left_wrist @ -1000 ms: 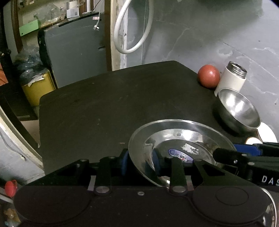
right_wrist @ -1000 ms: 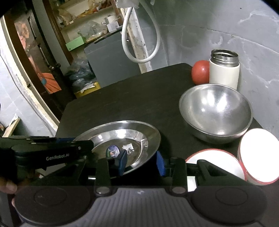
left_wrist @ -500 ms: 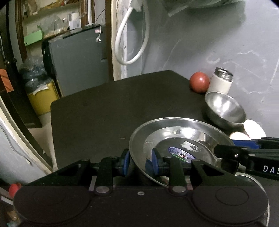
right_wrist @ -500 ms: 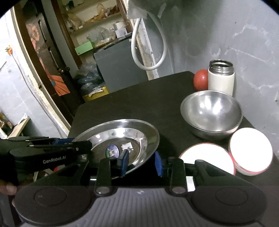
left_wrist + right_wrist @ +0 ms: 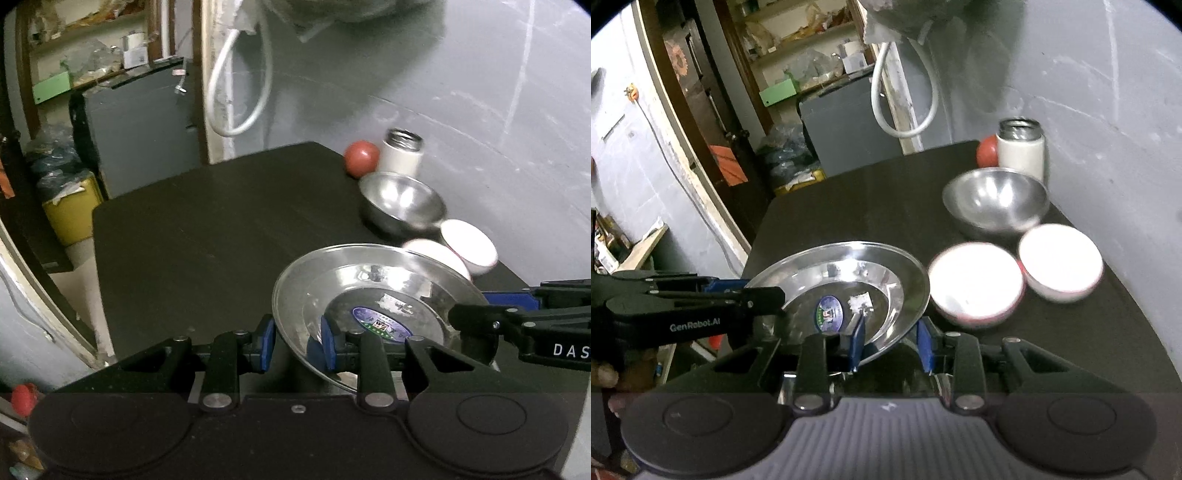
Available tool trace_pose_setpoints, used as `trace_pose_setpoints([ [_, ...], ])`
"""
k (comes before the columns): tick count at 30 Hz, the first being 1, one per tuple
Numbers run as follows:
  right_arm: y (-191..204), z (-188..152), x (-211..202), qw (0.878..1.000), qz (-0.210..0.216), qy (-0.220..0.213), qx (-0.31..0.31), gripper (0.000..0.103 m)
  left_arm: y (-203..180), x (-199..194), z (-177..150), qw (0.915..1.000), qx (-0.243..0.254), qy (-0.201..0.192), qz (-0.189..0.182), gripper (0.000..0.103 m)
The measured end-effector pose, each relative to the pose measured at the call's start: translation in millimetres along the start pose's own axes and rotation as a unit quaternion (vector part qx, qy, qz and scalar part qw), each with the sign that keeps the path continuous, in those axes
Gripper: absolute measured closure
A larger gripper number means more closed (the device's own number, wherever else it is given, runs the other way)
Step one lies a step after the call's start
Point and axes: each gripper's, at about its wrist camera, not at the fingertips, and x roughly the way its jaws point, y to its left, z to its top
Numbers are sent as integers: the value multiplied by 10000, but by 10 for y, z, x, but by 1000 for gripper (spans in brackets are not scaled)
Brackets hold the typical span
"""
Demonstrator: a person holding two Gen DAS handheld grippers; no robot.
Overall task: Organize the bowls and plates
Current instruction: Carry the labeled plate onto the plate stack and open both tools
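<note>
Over the last second the steel plate (image 5: pixel 373 295) has risen well clear of the bench (image 5: pixel 221 229), both views pulling back so the steel bowl (image 5: pixel 995 201) and two white bowls (image 5: pixel 975 288) now sit far below. Both claws are clamped on it: the left claw (image 5: pixel 295 341) pinches its near rim, the right claw (image 5: pixel 890 341) the opposite edge. Lifted and level, it looks ready to be carried toward a stacking spot.

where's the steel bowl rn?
Steel bowl sits on the table's far right, just in front of the white flask and tomato, behind the two white bowls.
</note>
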Motion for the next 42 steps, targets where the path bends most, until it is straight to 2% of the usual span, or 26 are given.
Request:
trace_pose_setpoints([
  [9, -127, -314, -259, 9995, -101, 281, 79, 69, -299, -88, -275, 9993, 202, 256, -205, 75],
  [16, -130, -443, -355, 9992, -72, 399, 18, 69, -391, -105, -390, 9988, 301, 331, -195, 75],
  [25, -111, -463, -322, 9983, -66, 582, -80, 69, -455, -102, -471, 9984, 383, 408, -83, 74],
  [32, -16, -450, -238, 9968, -184, 651, -420, 69, -495, -56, -475, 9978, 488, 425, 137, 73],
  [42, 56, -432, -174, 9935, -344, 744, -786, 68, -512, 23, -484, 9974, 468, 488, 250, 71],
])
